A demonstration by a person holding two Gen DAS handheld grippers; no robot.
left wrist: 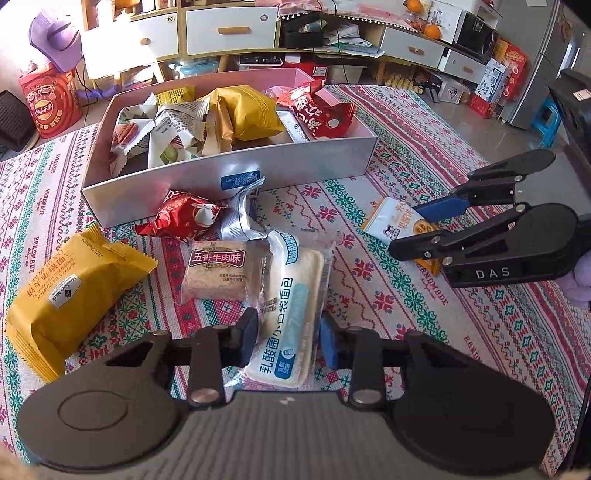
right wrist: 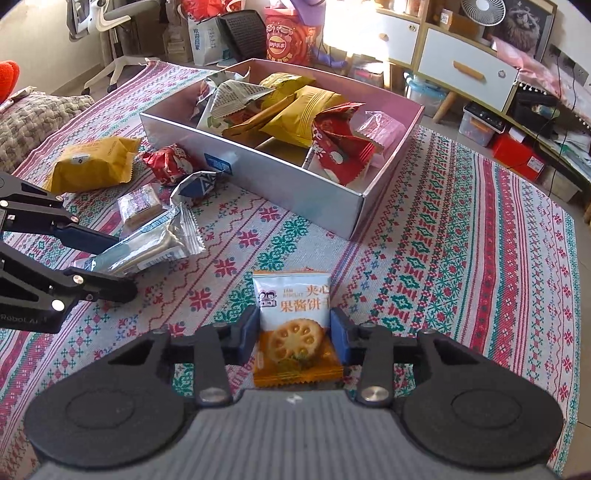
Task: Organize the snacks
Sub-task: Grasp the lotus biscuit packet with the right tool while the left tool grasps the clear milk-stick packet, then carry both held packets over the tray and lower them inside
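Note:
A silver box point(left wrist: 229, 184) point(right wrist: 280, 177) holds several snack packets on the patterned cloth. My left gripper point(left wrist: 290, 339) straddles a white bread packet point(left wrist: 291, 306) lying on the cloth, its pads touching the packet's sides. In the right wrist view the same gripper point(right wrist: 110, 266) sits around that packet point(right wrist: 147, 247). My right gripper point(right wrist: 293, 334) straddles a jam biscuit packet point(right wrist: 295, 325) on the cloth, pads against both edges. It also shows in the left wrist view point(left wrist: 417, 229) with the biscuit packet point(left wrist: 395, 221).
Loose on the cloth in front of the box: a yellow waffle packet point(left wrist: 70, 291) point(right wrist: 92, 164), a red packet point(left wrist: 184, 218) point(right wrist: 170, 162), a beef-flavour cracker packet point(left wrist: 218, 273) point(right wrist: 140, 206) and a silver packet point(left wrist: 240, 218). Cabinets point(left wrist: 229, 33) stand behind.

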